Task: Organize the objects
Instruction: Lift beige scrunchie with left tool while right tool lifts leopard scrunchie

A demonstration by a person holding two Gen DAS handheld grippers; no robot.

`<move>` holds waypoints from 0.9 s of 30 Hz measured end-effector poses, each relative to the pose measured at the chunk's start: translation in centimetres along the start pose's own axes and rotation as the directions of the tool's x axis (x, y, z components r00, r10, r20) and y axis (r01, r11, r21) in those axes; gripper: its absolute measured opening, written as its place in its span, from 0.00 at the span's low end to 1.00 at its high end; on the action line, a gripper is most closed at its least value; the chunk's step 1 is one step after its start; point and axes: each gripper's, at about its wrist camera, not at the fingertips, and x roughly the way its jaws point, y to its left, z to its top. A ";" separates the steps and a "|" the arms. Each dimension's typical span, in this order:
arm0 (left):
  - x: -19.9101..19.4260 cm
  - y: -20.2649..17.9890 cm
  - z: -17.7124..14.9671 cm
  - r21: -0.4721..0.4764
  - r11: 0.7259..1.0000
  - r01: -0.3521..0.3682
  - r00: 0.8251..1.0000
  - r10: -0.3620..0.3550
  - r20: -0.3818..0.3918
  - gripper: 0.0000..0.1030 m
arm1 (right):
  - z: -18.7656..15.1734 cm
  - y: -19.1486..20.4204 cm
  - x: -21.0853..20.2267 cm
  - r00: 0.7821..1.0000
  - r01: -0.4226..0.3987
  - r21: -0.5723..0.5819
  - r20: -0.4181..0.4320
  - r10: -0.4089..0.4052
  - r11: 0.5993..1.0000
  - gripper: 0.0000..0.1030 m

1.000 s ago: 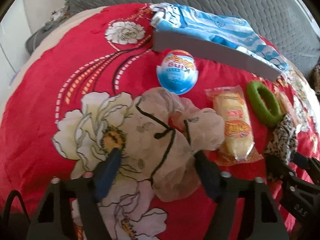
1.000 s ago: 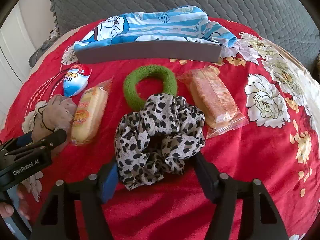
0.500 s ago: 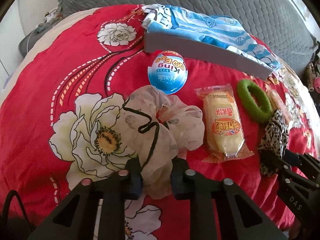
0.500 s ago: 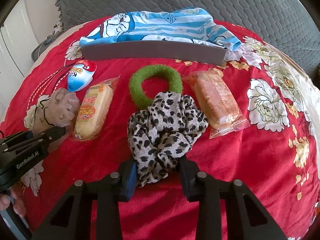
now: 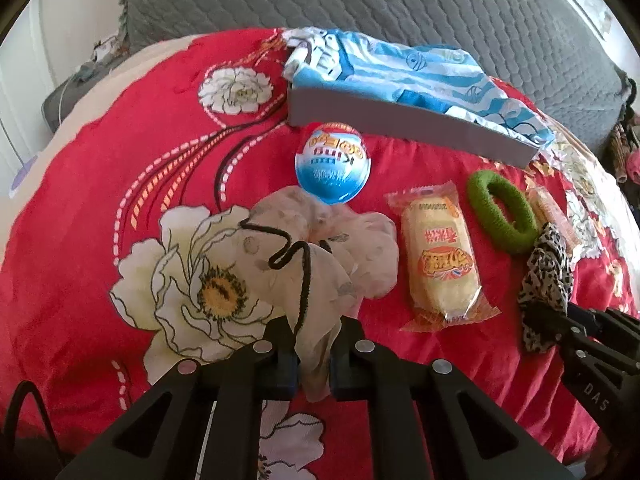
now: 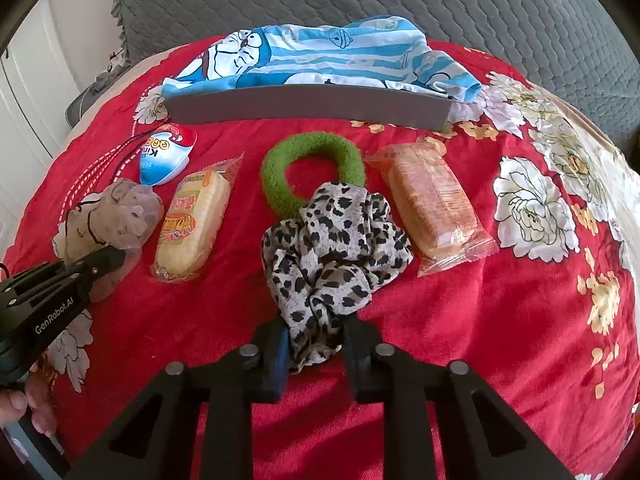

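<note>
My left gripper (image 5: 312,332) is shut on the near edge of a beige sheer scrunchie (image 5: 320,248) with a black cord, which lies on the red flowered bedspread (image 5: 100,208). In the right wrist view my right gripper (image 6: 316,336) pinches the near end of a leopard-print scrunchie (image 6: 332,248); its jaws are still closing and both pads press the fabric. The leopard scrunchie overlaps a green hair ring (image 6: 312,168). The left gripper (image 6: 108,258) shows at that view's left edge.
Between the two scrunchies lies a yellow cake packet (image 5: 440,256). An orange wafer pack (image 6: 436,200) is to the right and a blue egg-shaped sweet (image 5: 332,168) behind. A grey tray (image 6: 312,104) holding blue striped cloth (image 6: 320,56) stands at the back, before a grey quilt (image 6: 360,0).
Both grippers have gone from wide open to closed, the left on the beige scrunchie and the right on the leopard scrunchie. The scrunchies' near ends are now bunched between the pads.
</note>
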 end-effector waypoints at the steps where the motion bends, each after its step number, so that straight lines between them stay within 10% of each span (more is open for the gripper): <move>1: -0.2 -0.1 0.0 0.007 1.000 -0.002 1.000 0.002 0.013 0.09 | 0.0 0.0 -0.1 1.000 -0.001 0.000 0.002 0.001 1.000 0.19; 27: -4.5 -1.5 0.6 0.089 0.996 -0.032 0.982 0.015 0.186 0.09 | 0.8 0.1 -3.9 0.992 -0.010 -0.024 0.126 0.013 1.000 0.14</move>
